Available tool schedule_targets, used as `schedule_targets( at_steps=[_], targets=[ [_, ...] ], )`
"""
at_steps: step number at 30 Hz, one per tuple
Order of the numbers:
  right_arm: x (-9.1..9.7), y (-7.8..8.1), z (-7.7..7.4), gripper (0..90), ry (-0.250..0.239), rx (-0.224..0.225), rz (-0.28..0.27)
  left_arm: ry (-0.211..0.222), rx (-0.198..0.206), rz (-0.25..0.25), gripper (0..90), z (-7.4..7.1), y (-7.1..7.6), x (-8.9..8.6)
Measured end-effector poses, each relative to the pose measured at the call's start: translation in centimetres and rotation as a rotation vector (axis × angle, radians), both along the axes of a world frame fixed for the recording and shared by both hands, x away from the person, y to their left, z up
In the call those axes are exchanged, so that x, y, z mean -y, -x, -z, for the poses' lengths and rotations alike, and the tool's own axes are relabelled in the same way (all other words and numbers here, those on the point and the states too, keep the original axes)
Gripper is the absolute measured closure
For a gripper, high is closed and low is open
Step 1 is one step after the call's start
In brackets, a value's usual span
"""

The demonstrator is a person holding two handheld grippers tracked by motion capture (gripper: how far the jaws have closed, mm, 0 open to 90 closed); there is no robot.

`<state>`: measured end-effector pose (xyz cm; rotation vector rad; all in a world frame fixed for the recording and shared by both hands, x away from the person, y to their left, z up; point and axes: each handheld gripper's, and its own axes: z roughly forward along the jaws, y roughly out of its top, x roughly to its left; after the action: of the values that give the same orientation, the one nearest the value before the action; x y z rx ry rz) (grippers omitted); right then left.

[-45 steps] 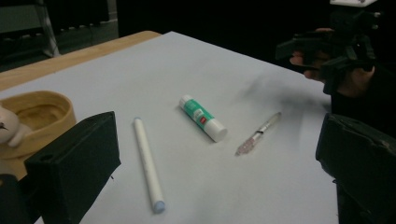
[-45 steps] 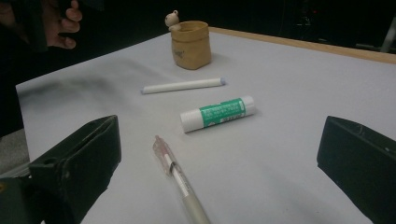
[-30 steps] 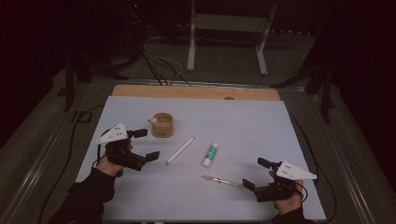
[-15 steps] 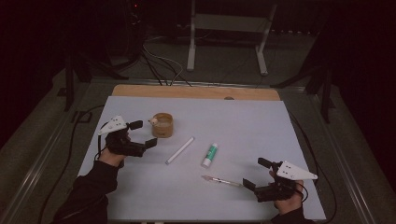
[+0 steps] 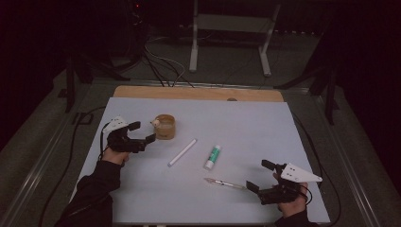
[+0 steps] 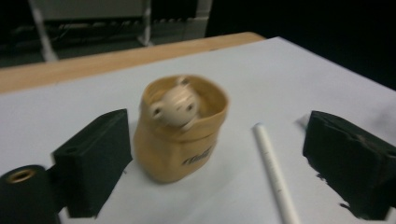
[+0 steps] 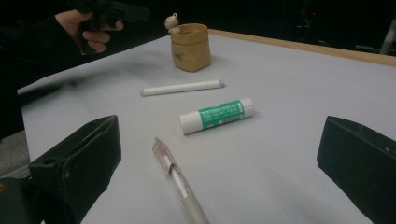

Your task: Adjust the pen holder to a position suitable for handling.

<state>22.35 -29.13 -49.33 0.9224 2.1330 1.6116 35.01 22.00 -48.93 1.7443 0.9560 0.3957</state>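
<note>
Left tool [image 5: 143, 132] hangs just left of the small tan pouch-shaped pot with a cream animal figure at its rim [image 5: 165, 126], which stands upright at the desk's [image 5: 265, 123] rear left; its jaws have just been closing yet remain apart, with the pot between them, nearer one jaw and unpinched. Rightwards lie a white stick [image 5: 182, 152], a green-labelled glue stick [image 5: 213, 157] and a clear pen [image 5: 225, 183]. Right tool [image 5: 259, 177], far from the pot, rests open beside the pen, whose long axis points toward it.
</note>
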Motion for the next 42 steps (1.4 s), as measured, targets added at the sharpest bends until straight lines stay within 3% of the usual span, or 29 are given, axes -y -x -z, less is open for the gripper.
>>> schedule_targets(
  at_steps=[6,13,17,20,23,25,27,31,42],
  targets=[
    [0.0,0.0,0.0,0.0,-0.001,0.0,-0.001,-0.019,-0.043,-0.033,22.4,1.0,-0.7,-0.5],
    [0.0,0.0,0.0,0.0,0.0,0.0,-0.004,-0.071,-0.109,-0.072,49.2,2.2,-1.9,-0.5],
    [0.0,0.0,0.0,0.0,-0.002,-0.001,-0.004,-0.064,-0.133,-0.104,63.3,2.7,-2.5,-0.7],
    [0.1,0.0,0.0,0.0,-0.003,0.001,-0.003,-0.076,-0.14,-0.117,69.5,2.9,-2.8,-0.6],
    [0.0,0.0,0.0,0.0,0.001,0.0,-0.006,-0.09,-0.178,-0.154,79.4,3.4,-3.6,-0.5],
    [0.0,0.0,0.0,0.0,0.001,0.001,-0.007,-0.101,-0.192,-0.16,80.7,3.6,-3.8,-0.4],
    [0.0,0.0,0.0,0.0,0.0,0.0,-0.006,-0.11,-0.201,-0.153,88.9,3.8,-4.2,-0.2],
    [0.1,-0.1,0.0,0.0,-0.004,0.0,-0.004,-0.13,-0.222,-0.151,90.0,4.2,-4.8,0.6],
    [0.1,-0.1,0.0,0.0,-0.002,0.001,-0.004,-0.169,-0.23,-0.128,90.0,4.3,-5.5,2.1]
  ],
)
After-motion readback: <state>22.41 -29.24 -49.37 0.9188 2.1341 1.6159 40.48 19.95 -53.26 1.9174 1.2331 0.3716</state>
